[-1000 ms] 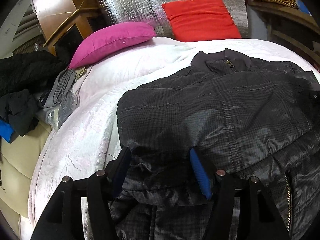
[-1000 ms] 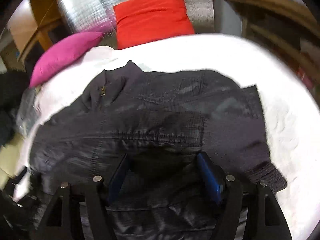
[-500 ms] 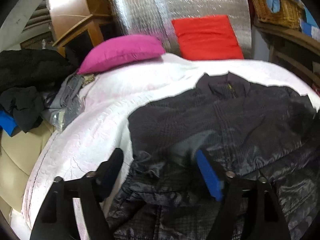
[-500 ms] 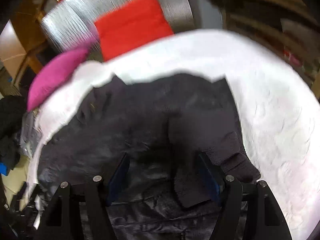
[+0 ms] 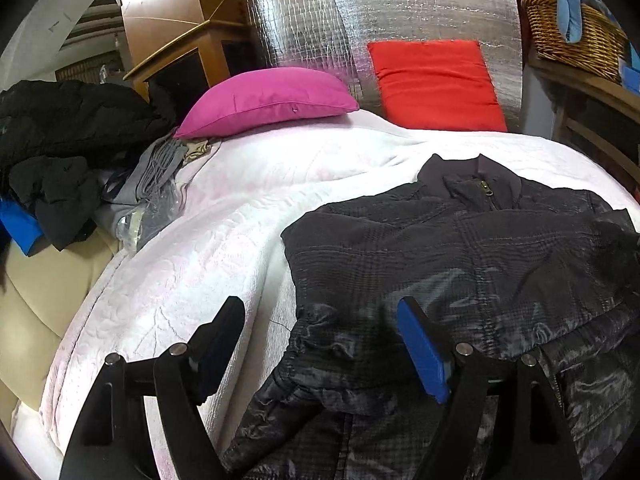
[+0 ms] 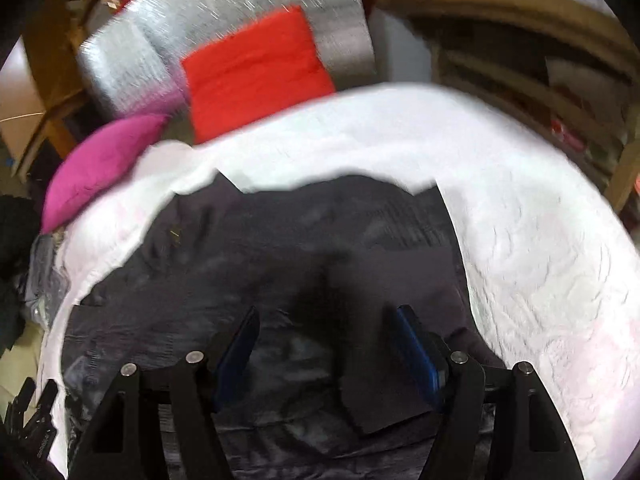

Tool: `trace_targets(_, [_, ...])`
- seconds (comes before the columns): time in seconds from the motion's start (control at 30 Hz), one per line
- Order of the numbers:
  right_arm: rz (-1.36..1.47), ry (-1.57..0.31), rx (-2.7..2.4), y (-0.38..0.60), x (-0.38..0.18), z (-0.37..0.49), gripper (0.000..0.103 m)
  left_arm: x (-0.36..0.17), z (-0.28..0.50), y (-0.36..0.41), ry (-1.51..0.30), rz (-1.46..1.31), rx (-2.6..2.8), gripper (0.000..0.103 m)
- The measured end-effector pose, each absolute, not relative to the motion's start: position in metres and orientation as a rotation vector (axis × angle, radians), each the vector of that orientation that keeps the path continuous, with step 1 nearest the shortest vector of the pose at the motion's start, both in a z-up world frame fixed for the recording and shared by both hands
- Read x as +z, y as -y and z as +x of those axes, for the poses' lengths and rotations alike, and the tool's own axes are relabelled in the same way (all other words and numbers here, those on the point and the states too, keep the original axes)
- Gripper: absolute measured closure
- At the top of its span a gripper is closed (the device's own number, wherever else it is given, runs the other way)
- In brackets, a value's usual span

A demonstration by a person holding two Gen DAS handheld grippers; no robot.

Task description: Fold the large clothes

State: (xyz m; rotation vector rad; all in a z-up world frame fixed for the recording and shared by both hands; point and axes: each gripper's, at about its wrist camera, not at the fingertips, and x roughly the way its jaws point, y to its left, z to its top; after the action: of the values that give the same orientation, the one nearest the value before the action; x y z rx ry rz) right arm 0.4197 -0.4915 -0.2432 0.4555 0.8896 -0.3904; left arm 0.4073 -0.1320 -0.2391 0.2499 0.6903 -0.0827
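Observation:
A dark checked jacket (image 5: pixel 460 256) lies spread on the white bed cover (image 5: pixel 224 240), collar and brass zip toward the pillows, sleeves folded in over its body. It also shows in the blurred right wrist view (image 6: pixel 304 264). My left gripper (image 5: pixel 320 344) is open and empty above the jacket's left edge and folded sleeve. My right gripper (image 6: pixel 328 344) is open and empty above the jacket's right side, over a folded sleeve cuff (image 6: pixel 384 400).
A magenta pillow (image 5: pixel 268 100) and a red cushion (image 5: pixel 436 84) lean at the head, against a silver foil panel (image 5: pixel 384 16). Dark clothes (image 5: pixel 56 148) and grey items (image 5: pixel 156 176) pile at the bed's left. A wicker basket (image 5: pixel 576 36) sits on shelving at the right.
Both grippers have pulled back and risen from the jacket, jaws open throughout. The left one shifted left, so its left finger is over bare cover. The right sleeve settled onto the jacket.

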Motion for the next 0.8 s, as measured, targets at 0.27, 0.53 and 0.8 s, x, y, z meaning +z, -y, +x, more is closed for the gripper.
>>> trace_targets(0.27, [0.422,-0.838,-0.313,0.472,-0.227,0.415,0.030,-0.239,0.406,0.132,-0.688,0.243,-0.085,0.024])
trace_targets(0.53, [0.342,-0.902,-0.095,0.413,-0.238,0.431,0.033,-0.244,0.407,0.143,-0.707,0.256,-0.097,0.024])
trace_targets(0.8, [0.304,-0.998,-0.092,0.403,-0.253,0.434,0.033,-0.272,0.418,0.157,-0.823,0.346,-0.083,0.022])
